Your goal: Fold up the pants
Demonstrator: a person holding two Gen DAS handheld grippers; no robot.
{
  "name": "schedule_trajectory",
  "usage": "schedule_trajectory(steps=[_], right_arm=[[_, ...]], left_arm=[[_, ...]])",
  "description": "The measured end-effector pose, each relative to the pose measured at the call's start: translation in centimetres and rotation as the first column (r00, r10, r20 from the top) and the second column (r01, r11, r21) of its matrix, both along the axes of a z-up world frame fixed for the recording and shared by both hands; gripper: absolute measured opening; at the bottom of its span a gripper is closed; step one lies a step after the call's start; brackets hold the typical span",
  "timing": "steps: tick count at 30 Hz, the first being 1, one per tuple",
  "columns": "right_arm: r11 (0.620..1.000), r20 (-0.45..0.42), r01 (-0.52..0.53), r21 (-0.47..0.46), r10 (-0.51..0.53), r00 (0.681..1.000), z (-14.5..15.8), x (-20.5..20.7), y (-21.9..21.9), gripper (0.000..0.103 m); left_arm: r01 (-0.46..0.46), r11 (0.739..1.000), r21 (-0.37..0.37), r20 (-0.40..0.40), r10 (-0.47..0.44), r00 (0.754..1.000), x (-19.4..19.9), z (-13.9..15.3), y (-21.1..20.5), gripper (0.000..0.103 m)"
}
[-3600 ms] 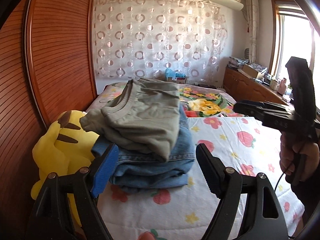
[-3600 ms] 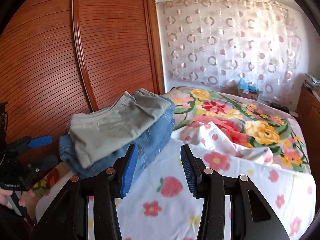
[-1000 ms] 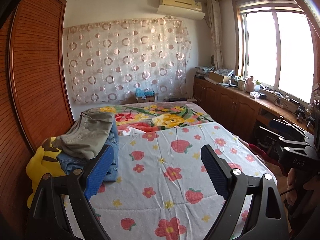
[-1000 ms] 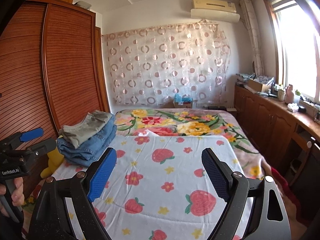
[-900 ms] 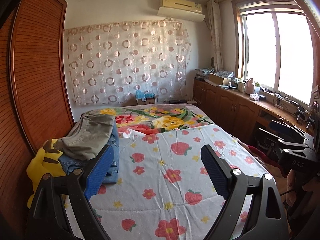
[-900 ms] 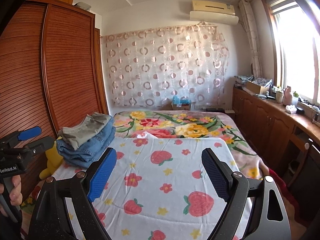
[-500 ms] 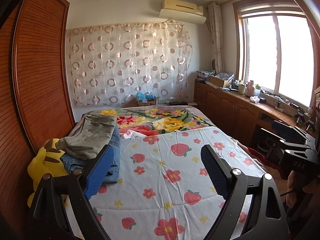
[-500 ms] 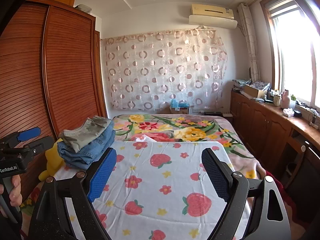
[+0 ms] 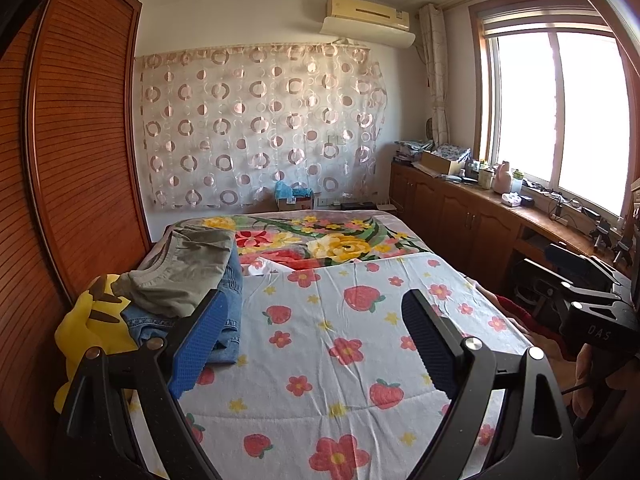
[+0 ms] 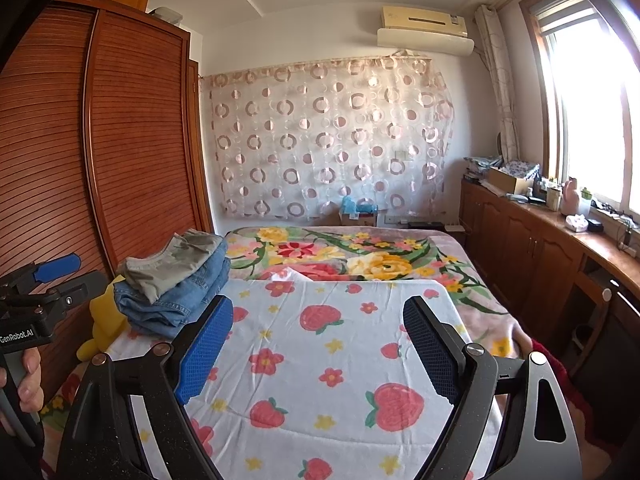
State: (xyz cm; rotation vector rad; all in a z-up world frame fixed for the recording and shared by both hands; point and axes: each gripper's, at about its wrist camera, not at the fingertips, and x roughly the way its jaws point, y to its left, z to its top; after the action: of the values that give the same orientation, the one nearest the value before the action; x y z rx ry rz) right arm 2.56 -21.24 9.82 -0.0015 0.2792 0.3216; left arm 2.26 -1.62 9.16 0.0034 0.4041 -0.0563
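Folded grey-green pants [image 9: 188, 268] [image 10: 176, 260] lie on top of folded blue jeans [image 9: 230, 304] [image 10: 180, 300], a stack at the bed's left side. My left gripper [image 9: 316, 336] is held back near the foot of the bed, open and empty, its blue pad in front of the stack's near corner. My right gripper [image 10: 318, 344] is open and empty too, over the strawberry sheet [image 10: 320, 340], to the right of the stack. Each gripper shows at the edge of the other's view, held by a hand [image 10: 24, 380].
A yellow plush toy [image 9: 88, 328] sits between the stack and the wooden wardrobe [image 9: 68, 160] on the left. A floral blanket [image 9: 320, 240] covers the bed's far half. Wooden cabinets [image 10: 540, 260] with clutter run under the window on the right.
Over the last seconds both grippers pulled back from the stack and opened wider; in the last second the views tilted up slightly.
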Motion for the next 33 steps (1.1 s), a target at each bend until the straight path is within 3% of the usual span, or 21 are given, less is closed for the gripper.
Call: schedule_trajectory(steps=[33], right_arm=[[1.0, -0.009, -0.002, -0.001, 0.002, 1.0, -0.01, 0.17, -0.12, 0.088]], left_arm=[[-0.001, 1.0, 0.001, -0.004, 0.001, 1.0, 0.04, 0.16, 0.15, 0.089]])
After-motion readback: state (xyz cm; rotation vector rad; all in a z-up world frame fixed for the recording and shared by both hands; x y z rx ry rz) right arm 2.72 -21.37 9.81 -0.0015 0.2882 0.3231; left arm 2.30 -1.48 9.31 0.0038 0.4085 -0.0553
